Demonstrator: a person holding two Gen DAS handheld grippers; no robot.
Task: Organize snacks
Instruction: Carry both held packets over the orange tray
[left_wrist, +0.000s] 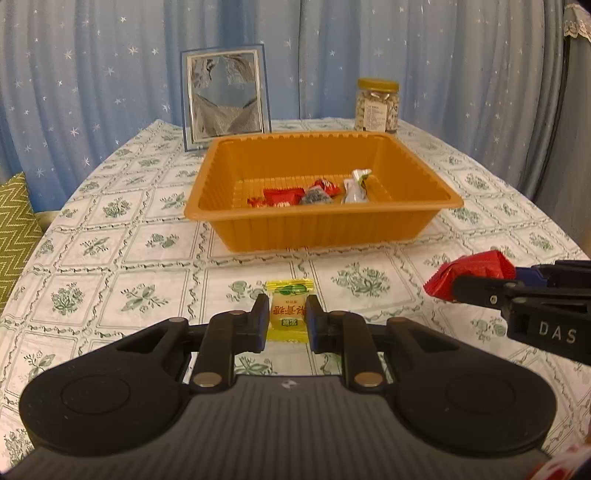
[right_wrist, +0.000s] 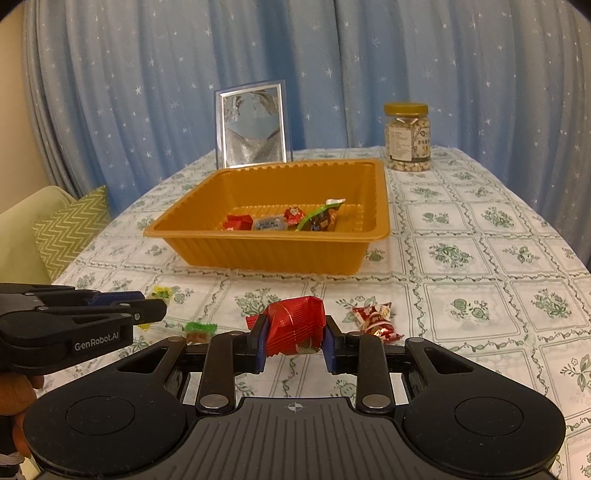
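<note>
Blue star-print curtains close off the far side; below them a tabletop under a white cloth with green floral squares. Orange ribbed tray sits mid-table, holding several wrapped snacks: red, grey and clear-white wrappers, labels too small to read, lower parts cut off by the tray's near wall. Behind the tray, a framed sand picture stands upright, its base partly hidden by the tray rim; well to its right, a clear jar with a gold lid, pale contents that cannot be identified. Left gripper: jaws clenched on a yellow wrapped candy, red characters on the wrapper; whether it clears the cloth cannot be told. Right gripper: jaws grasping a crumpled red foil snack, which bulges above the pads. In the right wrist view the left gripper blocks most of the yellow candy, only wrapper edges showing. Loose on the cloth near the front: a green-ended candy, half hidden behind the right gripper's linkage, and a red-and-white patterned candy just right of it. Green zigzag cushion at the left table edge. A hand shows at the lower left, mostly cut off.
</note>
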